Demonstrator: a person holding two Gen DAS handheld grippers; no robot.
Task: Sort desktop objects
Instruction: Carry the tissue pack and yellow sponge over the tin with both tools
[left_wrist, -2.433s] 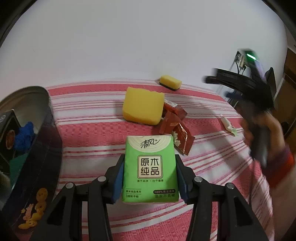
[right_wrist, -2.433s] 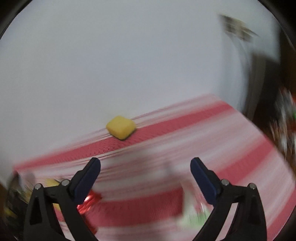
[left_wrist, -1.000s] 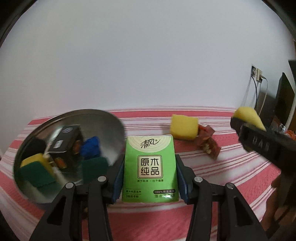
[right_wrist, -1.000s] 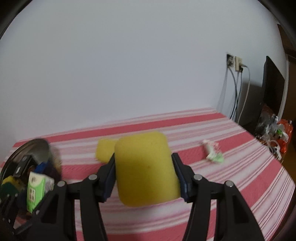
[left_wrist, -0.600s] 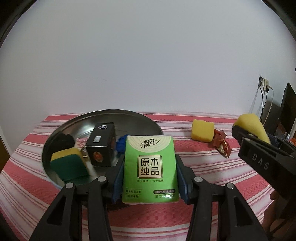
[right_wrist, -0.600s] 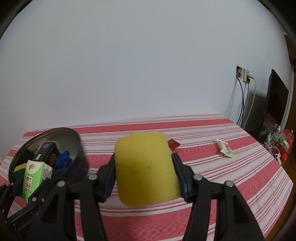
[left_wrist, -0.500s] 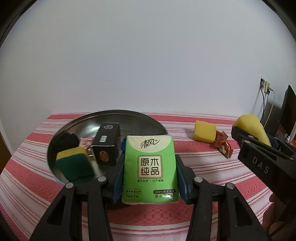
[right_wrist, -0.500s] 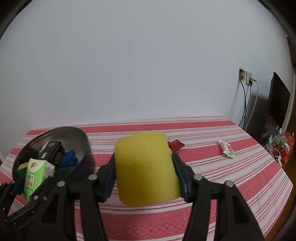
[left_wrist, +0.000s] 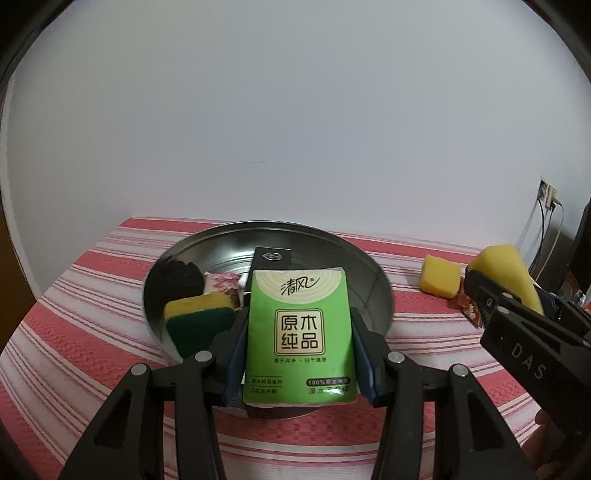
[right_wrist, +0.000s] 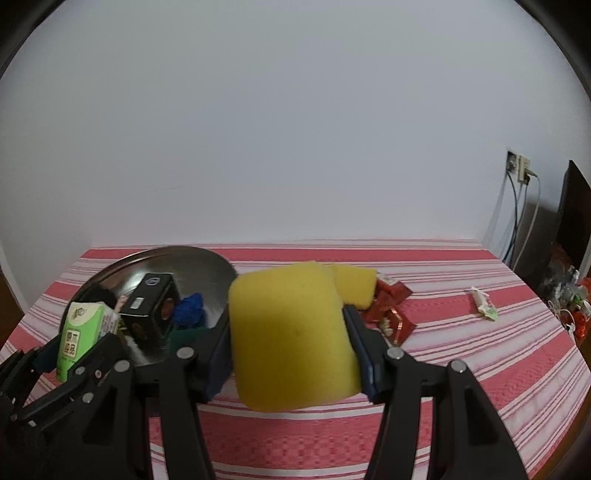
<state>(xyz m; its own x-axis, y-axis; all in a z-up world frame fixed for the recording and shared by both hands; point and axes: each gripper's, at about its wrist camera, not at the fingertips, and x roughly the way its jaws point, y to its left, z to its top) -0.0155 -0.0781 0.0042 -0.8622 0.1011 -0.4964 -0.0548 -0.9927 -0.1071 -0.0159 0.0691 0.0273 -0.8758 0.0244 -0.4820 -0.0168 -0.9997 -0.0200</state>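
My left gripper (left_wrist: 298, 350) is shut on a green tissue pack (left_wrist: 299, 332), held upright over the near rim of a round metal bowl (left_wrist: 380, 291). The same pack (right_wrist: 83, 332) shows at the left of the right wrist view. My right gripper (right_wrist: 290, 347) is shut on a large yellow sponge (right_wrist: 291, 339), just right of the bowl (right_wrist: 214, 269). That sponge (left_wrist: 506, 273) also appears at the right of the left wrist view. Inside the bowl lie a yellow-green scouring sponge (left_wrist: 199, 317), a black box (left_wrist: 271, 258), a black lump and a blue object (right_wrist: 190, 308).
A smaller yellow sponge (left_wrist: 441, 280) and red snack packets (right_wrist: 391, 310) lie on the red striped tablecloth right of the bowl. A small white-green wrapper (right_wrist: 484, 304) lies farther right. A wall socket with cables (right_wrist: 521, 173) and a dark screen stand at the far right.
Both grippers have swung left with their loads. The bowl now sits centred behind the tissue pack, and the right gripper with its sponge has come closer to the bowl.
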